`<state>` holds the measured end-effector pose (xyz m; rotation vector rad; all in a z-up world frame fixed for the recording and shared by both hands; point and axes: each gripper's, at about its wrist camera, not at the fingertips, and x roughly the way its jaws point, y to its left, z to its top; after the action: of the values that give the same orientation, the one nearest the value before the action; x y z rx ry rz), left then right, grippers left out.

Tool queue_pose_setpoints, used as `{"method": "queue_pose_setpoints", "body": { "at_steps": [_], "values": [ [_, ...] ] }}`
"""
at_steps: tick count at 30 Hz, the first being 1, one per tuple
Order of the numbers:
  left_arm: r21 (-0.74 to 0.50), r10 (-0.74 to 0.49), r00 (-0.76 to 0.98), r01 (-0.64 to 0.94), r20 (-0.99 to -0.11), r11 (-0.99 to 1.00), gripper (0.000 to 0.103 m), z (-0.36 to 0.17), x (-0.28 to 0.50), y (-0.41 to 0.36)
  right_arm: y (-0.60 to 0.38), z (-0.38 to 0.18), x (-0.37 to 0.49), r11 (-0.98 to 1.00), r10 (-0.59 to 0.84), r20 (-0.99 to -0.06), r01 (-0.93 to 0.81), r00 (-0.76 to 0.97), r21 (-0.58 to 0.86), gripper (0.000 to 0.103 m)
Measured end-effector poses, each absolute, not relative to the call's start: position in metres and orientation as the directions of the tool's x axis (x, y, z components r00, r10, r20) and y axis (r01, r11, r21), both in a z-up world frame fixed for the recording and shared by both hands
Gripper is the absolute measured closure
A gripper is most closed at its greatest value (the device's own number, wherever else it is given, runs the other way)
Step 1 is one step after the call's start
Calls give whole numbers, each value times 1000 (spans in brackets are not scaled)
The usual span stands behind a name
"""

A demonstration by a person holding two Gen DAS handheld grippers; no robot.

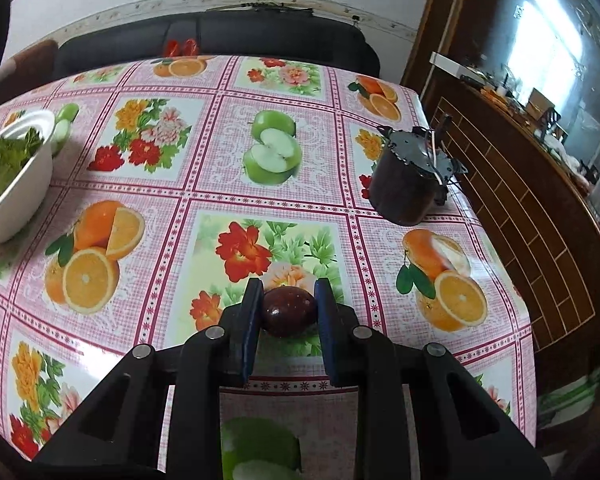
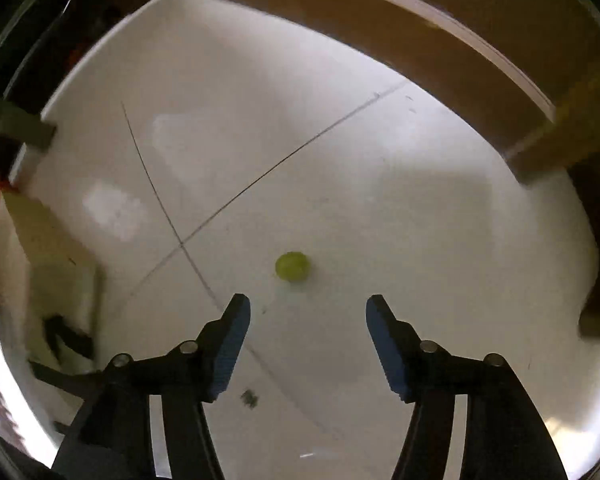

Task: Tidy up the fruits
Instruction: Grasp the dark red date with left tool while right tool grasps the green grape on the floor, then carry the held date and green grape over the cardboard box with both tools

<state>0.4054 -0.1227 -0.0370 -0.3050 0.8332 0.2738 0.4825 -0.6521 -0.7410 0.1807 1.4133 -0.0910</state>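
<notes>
In the left wrist view a small dark red round fruit point(image 1: 288, 312) is pinched between the two blue pads of my left gripper point(image 1: 288, 300), just above the flowered tablecloth point(image 1: 204, 184). In the right wrist view my right gripper point(image 2: 308, 312) points down at a white tiled floor point(image 2: 340, 152), its jaws wide apart and nothing between them. A small green round fruit point(image 2: 293, 266) lies on the tiles just beyond the fingertips, apart from both pads.
A white bowl of green leaves point(image 1: 16, 176) stands at the table's left edge. A dark round pot with a jagged lid point(image 1: 410, 178) sits near the right edge, beside a wooden cabinet point(image 1: 512, 184). Wooden furniture point(image 2: 440, 40) borders the floor.
</notes>
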Motion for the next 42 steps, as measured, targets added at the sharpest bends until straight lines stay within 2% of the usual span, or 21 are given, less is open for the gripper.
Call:
{"method": "queue_pose_setpoints", "body": {
  "at_steps": [5, 6, 7, 8, 9, 10, 13, 15, 17, 19, 20, 25, 31, 32, 34, 35, 36, 37, 42],
  "values": [
    [-121, 147, 632, -362, -761, 924, 80, -37, 405, -129, -639, -758, 497, 990, 52, -989, 125, 138, 69, 41],
    [-128, 143, 633, -362, -761, 923, 80, -36, 405, -129, -635, -763, 499, 993, 23, -993, 110, 117, 36, 45],
    [-133, 140, 634, -362, -760, 923, 80, -37, 405, -129, -632, -767, 499, 995, 7, -995, 100, 98, 17, 53],
    [-134, 139, 635, -362, -760, 922, 80, -37, 405, -129, -630, -776, 496, 995, -15, -998, 96, 57, -9, 65],
    [-136, 137, 636, -361, -759, 923, 80, -37, 406, -129, -629, -783, 494, 995, -33, -999, 95, 18, -31, 92],
    [-140, 135, 638, -361, -758, 922, 80, -37, 406, -128, -632, -788, 489, 993, -18, -1000, 112, -9, -19, 103],
    [-168, 116, 647, -359, -753, 918, 80, -36, 403, -124, -647, -762, 468, 978, 66, -995, 191, 81, 81, 103],
    [-193, 96, 653, -357, -751, 914, 80, -36, 401, -121, -649, -745, 458, 978, 92, -989, 175, 114, 112, 103],
    [-194, 95, 653, -356, -751, 914, 80, -36, 401, -121, -649, -737, 455, 986, 82, -990, 136, 118, 98, 95],
    [-191, 96, 653, -355, -752, 915, 80, -36, 401, -121, -657, -742, 460, 976, 115, -989, 177, 91, 129, 30],
    [-191, 97, 652, -356, -752, 915, 80, -36, 401, -121, -660, -741, 464, 971, 117, -987, 195, 108, 136, 26],
    [-198, 94, 651, -360, -753, 912, 80, -37, 401, -120, -656, -750, 477, 985, 62, -994, 157, 91, 76, 28],
    [-207, 91, 652, -367, -753, 907, 80, -37, 401, -120, -646, -758, 482, 988, 56, -995, 139, 86, 67, 33],
    [-211, 89, 653, -368, -752, 906, 80, -37, 401, -119, -640, -761, 484, 992, 34, -997, 122, 64, 41, 36],
    [-214, 89, 654, -369, -751, 905, 80, -37, 400, -119, -636, -764, 488, 993, -9, -999, 118, 41, -4, 56],
    [-215, 89, 654, -370, -751, 904, 80, -37, 400, -119, -637, -768, 487, 992, -27, -1000, 125, 14, -25, 63],
    [-220, 87, 656, -371, -750, 902, 80, -37, 400, -119, -640, -769, 484, 990, -16, -1000, 143, 6, -15, 81],
    [-224, 85, 657, -372, -749, 901, 80, -37, 399, -118, -642, -764, 481, 988, -16, -1000, 156, 13, -13, 85],
    [-248, 76, 675, -370, -734, 895, 80, -35, 396, -116, -663, -708, 460, 951, 144, -980, 255, 136, 175, 86]
  ]
}}
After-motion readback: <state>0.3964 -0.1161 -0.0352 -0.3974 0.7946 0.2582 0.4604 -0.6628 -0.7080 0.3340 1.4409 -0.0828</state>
